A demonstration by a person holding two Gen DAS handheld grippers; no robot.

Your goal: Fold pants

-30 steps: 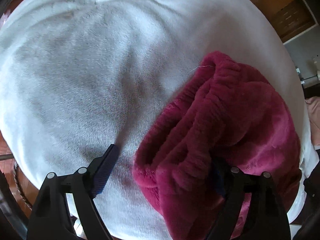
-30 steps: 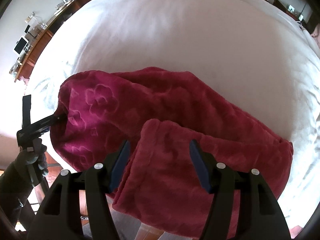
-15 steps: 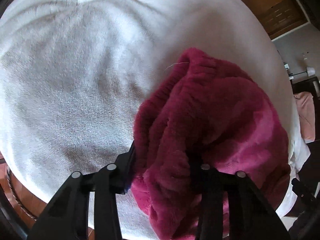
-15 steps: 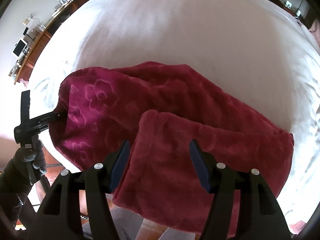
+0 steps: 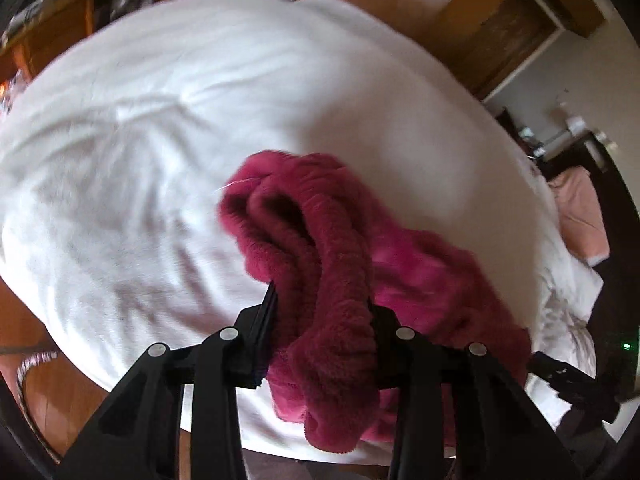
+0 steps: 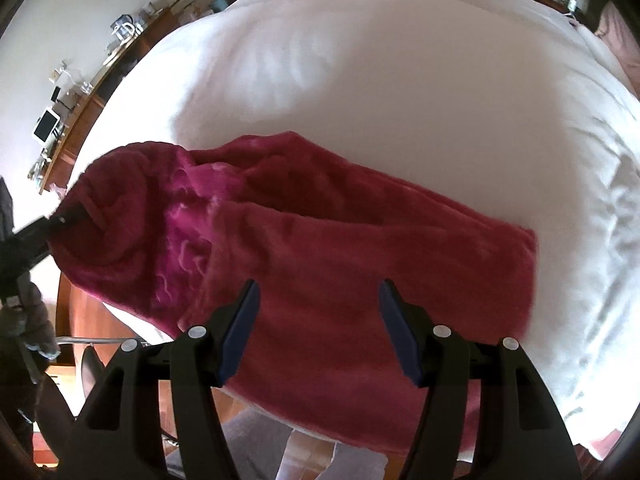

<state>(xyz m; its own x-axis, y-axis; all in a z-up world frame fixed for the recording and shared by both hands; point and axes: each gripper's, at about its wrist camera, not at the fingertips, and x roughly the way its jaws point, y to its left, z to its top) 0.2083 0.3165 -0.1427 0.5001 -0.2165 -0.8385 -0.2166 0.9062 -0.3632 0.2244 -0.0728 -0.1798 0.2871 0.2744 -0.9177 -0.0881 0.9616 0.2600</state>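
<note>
Left gripper (image 5: 320, 320) clenched on the ribbed waistband of the pants (image 5: 332, 280); jaws just been closing, thick fleece bunched between them; waistband end raised off the bed (image 5: 160, 140), rest of the garment trailing down to the right in the left wrist view; frame motion-blurred. Right gripper (image 6: 318, 312) released, jaws standing wide, nothing pinched; it hangs over the folded leg end of the pants (image 6: 360, 260), contact with the fabric not clear. Pants are magenta fleece with an embossed pattern, lying across the near edge of the white-covered bed (image 6: 380, 80), leg part doubled over on top. Left gripper (image 6: 60, 220) also seen in the right wrist view at the far left end of the garment, held by a gloved hand (image 6: 24, 312). Wooden sideboard (image 6: 80, 112) with clutter along the wall behind.
</note>
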